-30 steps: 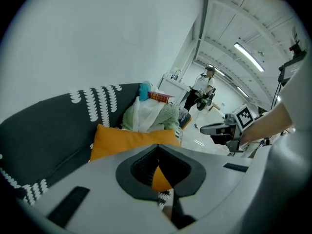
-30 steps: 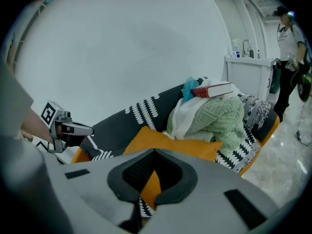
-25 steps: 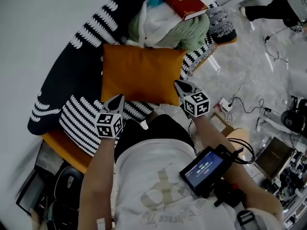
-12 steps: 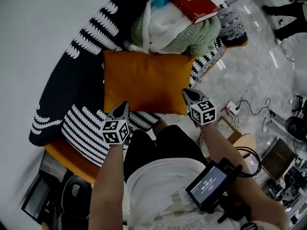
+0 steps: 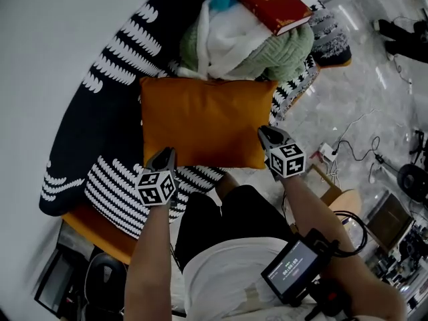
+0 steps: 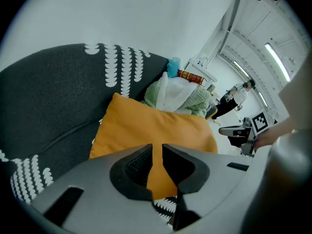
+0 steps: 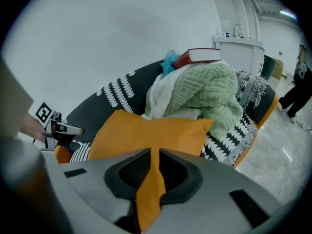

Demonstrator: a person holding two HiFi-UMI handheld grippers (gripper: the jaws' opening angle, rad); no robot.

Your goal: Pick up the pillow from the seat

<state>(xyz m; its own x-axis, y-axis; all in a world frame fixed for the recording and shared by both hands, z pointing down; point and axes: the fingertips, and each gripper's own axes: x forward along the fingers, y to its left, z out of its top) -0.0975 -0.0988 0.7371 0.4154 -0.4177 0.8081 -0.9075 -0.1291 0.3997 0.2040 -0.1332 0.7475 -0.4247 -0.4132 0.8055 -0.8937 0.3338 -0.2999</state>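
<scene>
An orange pillow (image 5: 204, 120) lies flat on the seat, against the black and white patterned throw (image 5: 114, 186). My left gripper (image 5: 168, 154) hovers at the pillow's near left corner, and my right gripper (image 5: 263, 132) is at its near right edge. In the left gripper view the jaws (image 6: 156, 147) stand a narrow slit apart, having just been opening, with the pillow (image 6: 146, 126) showing beyond them. The right gripper (image 7: 154, 152) has also just been opening to a thin gap, the pillow (image 7: 146, 130) lying ahead of it. Nothing is held in either.
Behind the pillow sits a heap of green and white blankets (image 5: 247, 42) with a red book (image 5: 275, 4) on top. The orange seat edge (image 5: 100, 229) shows at lower left. Cables (image 5: 348, 139) trail over the marble floor on the right.
Both grippers have sunk toward the pillow's near edge, one at each corner. Their jaws have parted slightly.
</scene>
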